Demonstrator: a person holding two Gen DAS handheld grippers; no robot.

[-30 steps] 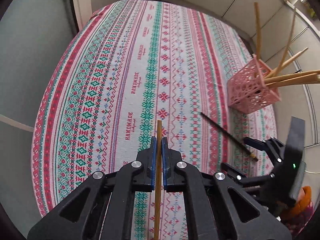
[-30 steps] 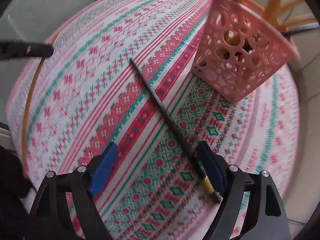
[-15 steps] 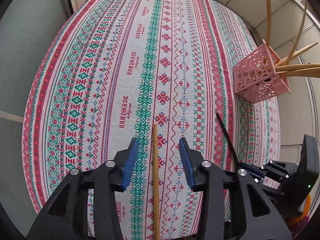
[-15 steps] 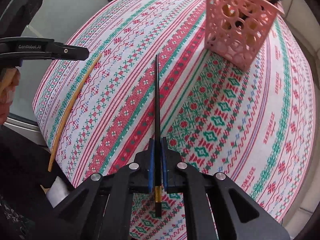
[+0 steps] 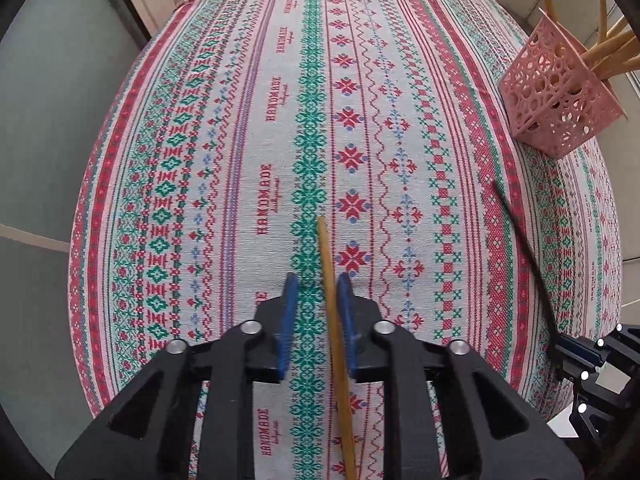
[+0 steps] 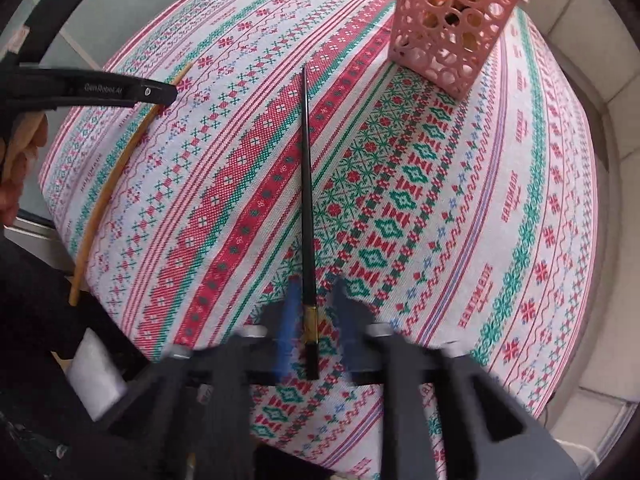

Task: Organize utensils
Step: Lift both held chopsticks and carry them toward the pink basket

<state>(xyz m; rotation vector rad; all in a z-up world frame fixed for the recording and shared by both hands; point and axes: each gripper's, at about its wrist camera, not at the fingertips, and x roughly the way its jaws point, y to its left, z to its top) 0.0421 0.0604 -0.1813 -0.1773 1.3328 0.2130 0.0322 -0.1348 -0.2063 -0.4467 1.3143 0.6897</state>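
Note:
A wooden chopstick (image 5: 334, 320) lies on the patterned tablecloth between the fingers of my left gripper (image 5: 317, 285), which is open around it and not clamped on it. It also shows in the right wrist view (image 6: 116, 168). A black chopstick (image 6: 307, 216) with a gold band lies between the blurred fingers of my right gripper (image 6: 316, 284), which is open. The black chopstick also shows in the left wrist view (image 5: 520, 236). A pink perforated holder (image 5: 556, 96) with several wooden chopsticks stands at the far right; it also shows in the right wrist view (image 6: 448, 28).
The round table with the striped cloth (image 5: 280, 120) drops off at its edge on all sides. The left gripper's body (image 6: 92, 90) reaches in from the left of the right wrist view. The right gripper (image 5: 592, 356) sits at the table's right edge.
The left gripper opened and let go of the wooden chopstick, then narrowed around it. The right gripper closed on the black chopstick, then opened again; the chopstick lies on the cloth.

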